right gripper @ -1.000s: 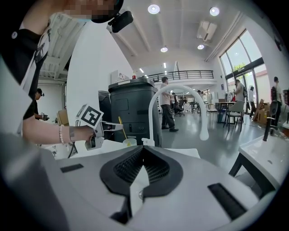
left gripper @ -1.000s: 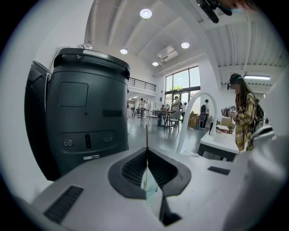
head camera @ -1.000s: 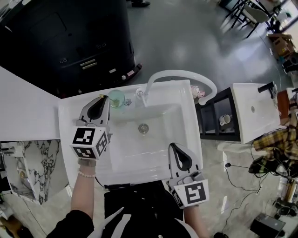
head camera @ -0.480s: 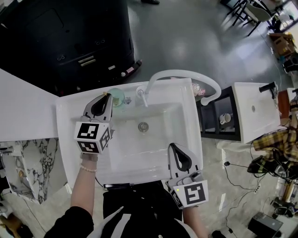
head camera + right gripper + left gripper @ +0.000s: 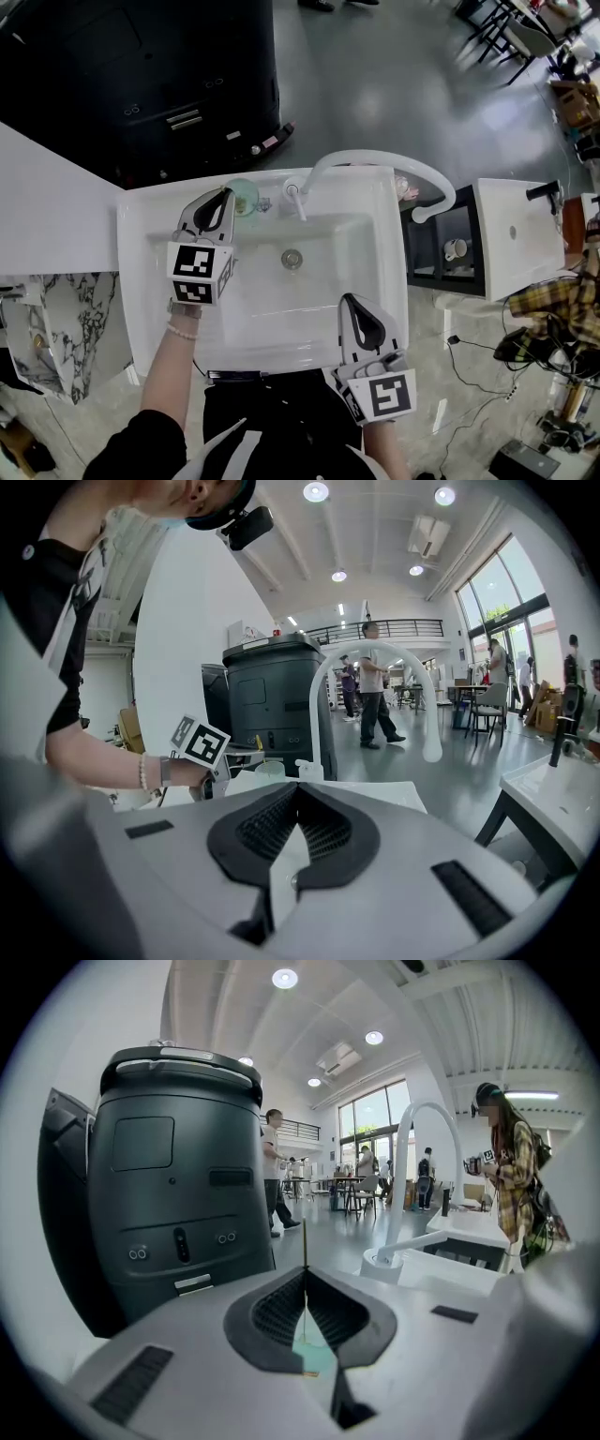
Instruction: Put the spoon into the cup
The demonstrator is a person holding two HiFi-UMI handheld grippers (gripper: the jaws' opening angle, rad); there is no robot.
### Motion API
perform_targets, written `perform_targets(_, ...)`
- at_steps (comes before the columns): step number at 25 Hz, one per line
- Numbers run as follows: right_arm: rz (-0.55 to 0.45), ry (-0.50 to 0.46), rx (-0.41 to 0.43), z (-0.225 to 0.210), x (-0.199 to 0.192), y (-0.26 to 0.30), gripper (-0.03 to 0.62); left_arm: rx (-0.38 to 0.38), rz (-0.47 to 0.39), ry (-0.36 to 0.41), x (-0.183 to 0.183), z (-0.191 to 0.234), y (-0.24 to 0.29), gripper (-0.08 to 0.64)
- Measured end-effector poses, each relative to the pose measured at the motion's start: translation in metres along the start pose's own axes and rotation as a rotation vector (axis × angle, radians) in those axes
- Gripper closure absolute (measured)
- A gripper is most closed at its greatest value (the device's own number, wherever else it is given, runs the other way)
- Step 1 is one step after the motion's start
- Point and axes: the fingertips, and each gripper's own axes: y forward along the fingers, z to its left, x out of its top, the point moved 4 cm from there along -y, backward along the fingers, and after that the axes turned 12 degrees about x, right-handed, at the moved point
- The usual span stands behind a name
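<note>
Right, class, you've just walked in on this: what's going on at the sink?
A person stands at a white sink with a tool in each hand. The left tool is shut on a thin gold spoon, held upright right by the pale green cup on the sink's back rim, beside the tap. The right tool is shut and empty, over the sink's near edge. Whether the spoon's lower end is inside the cup can't be told.

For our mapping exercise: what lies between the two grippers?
Head view: only the sink basin and its drain lie between the left gripper and right gripper.
</note>
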Motion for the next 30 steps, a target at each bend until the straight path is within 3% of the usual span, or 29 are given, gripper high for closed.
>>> perform_targets(10,-0.004,-0.005,0.019,0.003,0.002,0.007,0.592,-0.026,-0.032,0.109,-0.002,-0.013,0.003,0.555)
perform_targets(19,-0.007,-0.003,0.020,0.001,0.003,0.005,0.592,-0.109,-0.008,0.099,-0.006,-0.030,0.006,0.548)
perform_targets(30,-0.009,-0.009,0.027,0.002,0.003,0.004,0.592,-0.138,0.045,0.109,-0.018,-0.037,0.007,0.497)
